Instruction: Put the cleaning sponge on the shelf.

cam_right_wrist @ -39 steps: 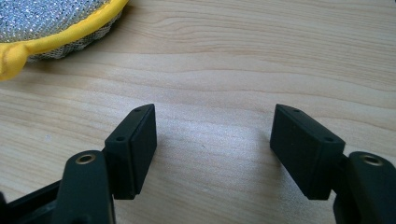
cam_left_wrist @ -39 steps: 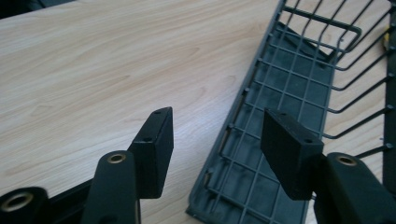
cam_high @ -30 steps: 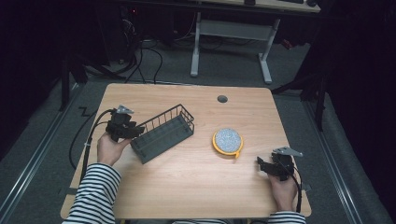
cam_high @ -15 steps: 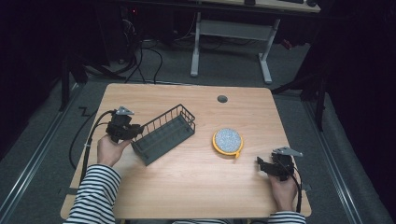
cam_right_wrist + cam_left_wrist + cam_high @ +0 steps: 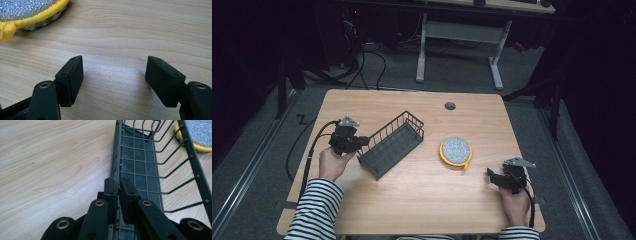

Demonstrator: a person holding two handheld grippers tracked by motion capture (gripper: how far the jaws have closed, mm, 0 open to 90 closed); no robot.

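Wooden table: black wire basket lies left of centre, long axis diagonal, far end toward table centre. Left gripper has just closed, pinching the basket's thin near-end wall. Round scouring pad, silver mesh with yellow rim, sits just right of it, nearer the right gripper, whose jaws gape wide, empty.

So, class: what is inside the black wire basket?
The wire basket holds nothing visible: only its dark floor shows through the bars. The left tongs cover the near end, clamped on its wall.
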